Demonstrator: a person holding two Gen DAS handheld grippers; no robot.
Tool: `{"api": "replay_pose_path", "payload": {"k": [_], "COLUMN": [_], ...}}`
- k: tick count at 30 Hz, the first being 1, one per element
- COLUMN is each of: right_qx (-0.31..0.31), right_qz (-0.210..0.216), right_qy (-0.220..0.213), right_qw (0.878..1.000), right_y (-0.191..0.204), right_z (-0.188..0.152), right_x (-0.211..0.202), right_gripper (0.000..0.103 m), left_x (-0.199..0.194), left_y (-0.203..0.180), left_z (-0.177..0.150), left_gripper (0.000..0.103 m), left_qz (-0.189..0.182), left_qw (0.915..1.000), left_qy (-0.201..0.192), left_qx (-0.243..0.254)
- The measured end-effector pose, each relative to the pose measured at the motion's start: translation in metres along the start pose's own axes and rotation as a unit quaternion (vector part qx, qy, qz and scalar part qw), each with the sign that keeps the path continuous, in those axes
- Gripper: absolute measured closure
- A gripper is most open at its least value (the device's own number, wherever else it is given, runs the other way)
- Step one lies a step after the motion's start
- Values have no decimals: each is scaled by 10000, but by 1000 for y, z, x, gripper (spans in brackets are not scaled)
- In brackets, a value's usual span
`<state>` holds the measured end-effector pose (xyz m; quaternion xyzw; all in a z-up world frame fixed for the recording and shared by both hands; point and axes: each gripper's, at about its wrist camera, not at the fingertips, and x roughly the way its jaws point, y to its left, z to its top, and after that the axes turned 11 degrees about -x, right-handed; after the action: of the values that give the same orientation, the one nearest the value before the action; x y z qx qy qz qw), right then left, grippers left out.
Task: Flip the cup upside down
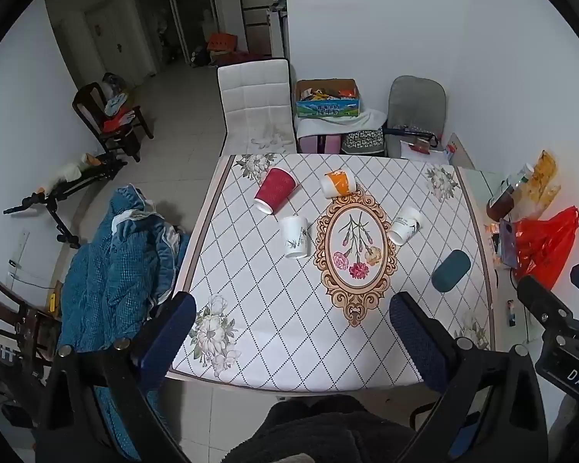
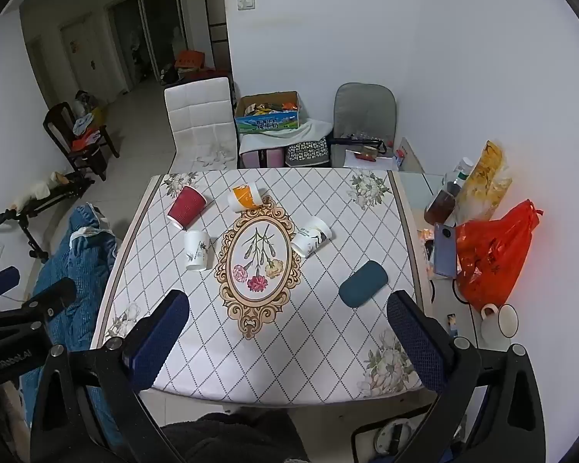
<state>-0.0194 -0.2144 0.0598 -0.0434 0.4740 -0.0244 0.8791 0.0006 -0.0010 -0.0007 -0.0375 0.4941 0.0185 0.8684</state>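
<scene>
Several paper cups lie on their sides on the patterned tablecloth [image 1: 274, 308]. A red cup [image 1: 275, 190] [image 2: 186, 206] lies at the far left. An orange-and-white cup [image 1: 338, 183] [image 2: 246, 197] lies at the far middle. A white cup with a plant print [image 1: 294, 236] [image 2: 197, 250] lies left of the oval flower design. Another white printed cup [image 1: 404, 225] [image 2: 311, 236] lies right of it. A dark teal cup [image 1: 451, 271] [image 2: 363, 284] lies at the right. My left gripper [image 1: 293, 341] and right gripper [image 2: 289, 337] are open and empty, held above the near table edge.
A red plastic bag [image 2: 494, 254], a phone [image 2: 446, 249], bottles and a yellow packet sit on the side surface at the right, with a white mug [image 2: 500, 322] nearer. A white chair [image 1: 256, 104] and a box stand behind the table. Blue bedding [image 1: 112, 270] lies at the left.
</scene>
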Motion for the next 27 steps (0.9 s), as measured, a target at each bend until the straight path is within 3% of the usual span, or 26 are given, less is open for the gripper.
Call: {"api": "replay_pose_path", "payload": {"k": [27], "right_qx": [38], "right_qz": [-17], "right_qy": [-3], "right_qw": [10000], "right_y": [-4], "right_z": [-1], "right_x": [-10], "right_gripper": [0], "left_x": [-5], "left_y": [-4], "left_z": [9], "left_gripper": [0], "left_qz": [-58], "left_qw": [10000], "left_qy": [-56], "left_qx": [-46]}}
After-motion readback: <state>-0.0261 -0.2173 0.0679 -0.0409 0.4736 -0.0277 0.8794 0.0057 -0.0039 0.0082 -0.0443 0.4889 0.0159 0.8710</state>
